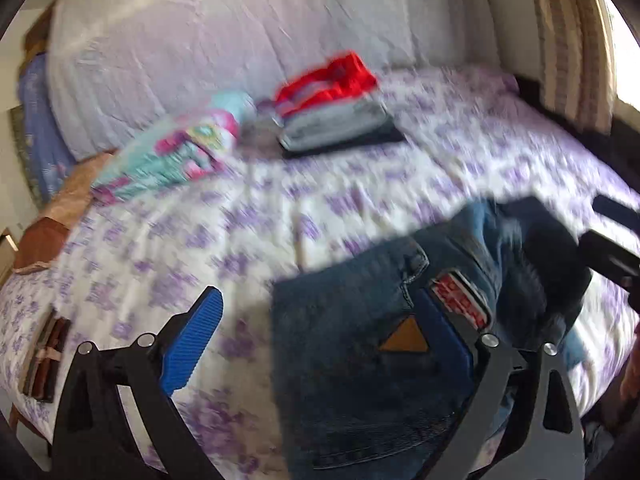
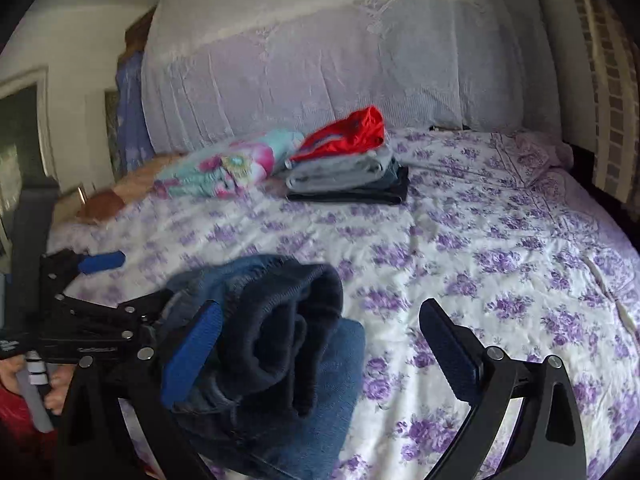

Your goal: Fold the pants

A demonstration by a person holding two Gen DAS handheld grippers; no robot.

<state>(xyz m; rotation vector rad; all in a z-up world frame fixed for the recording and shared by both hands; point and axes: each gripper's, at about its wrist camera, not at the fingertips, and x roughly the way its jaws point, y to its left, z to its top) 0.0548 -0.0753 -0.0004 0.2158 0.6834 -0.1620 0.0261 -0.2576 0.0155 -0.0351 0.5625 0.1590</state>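
Note:
Folded blue jeans [image 1: 360, 344] lie in a thick bundle on the bed's near side, with a tan triangle patch and a red label showing. My left gripper [image 1: 316, 304] stands open wide; the jeans fill the right half of its gap and lie against its right finger [image 1: 440, 328]. In the right wrist view the jeans [image 2: 280, 344] show their dark rolled end beside the left finger [image 2: 192, 356] of my right gripper [image 2: 320, 312], which is open and grips nothing. Left of the jeans, the left gripper's blue finger [image 2: 102, 262] reaches in.
A floral purple bedsheet [image 2: 500, 248] covers the bed. At the back is a stack of folded clothes with a red piece on top [image 2: 348, 164], and beside it a colourful garment [image 2: 224, 164]. A white-draped headboard [image 2: 320, 60] rises behind. A hand [image 2: 16, 376] holds the left handle.

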